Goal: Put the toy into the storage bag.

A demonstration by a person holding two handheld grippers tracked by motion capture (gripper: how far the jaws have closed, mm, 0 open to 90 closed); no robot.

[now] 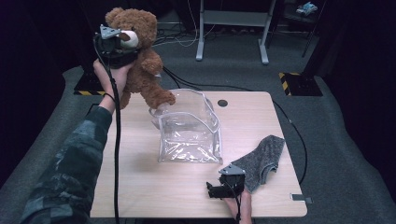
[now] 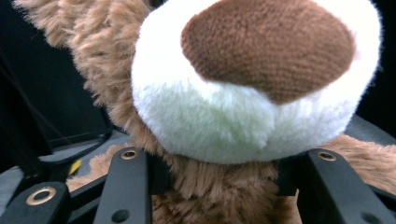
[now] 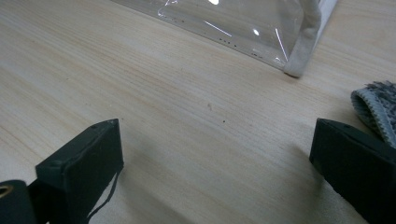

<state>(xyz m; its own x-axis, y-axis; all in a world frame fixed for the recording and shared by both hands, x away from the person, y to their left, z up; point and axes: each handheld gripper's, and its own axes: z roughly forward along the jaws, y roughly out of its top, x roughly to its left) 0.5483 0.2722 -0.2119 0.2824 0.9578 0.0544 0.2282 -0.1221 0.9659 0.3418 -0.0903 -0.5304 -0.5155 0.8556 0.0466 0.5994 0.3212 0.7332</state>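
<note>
Left tongs around teddy bear

Brown teddy bear with white muzzle, upright, one foot at clear pouch's open mouth

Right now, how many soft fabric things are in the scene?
2. A teddy bear, gripped by the left gripper and lifted, one foot at the clear bag's opening. A grey sock, flat on the table at its near right, beside the right gripper.
</note>
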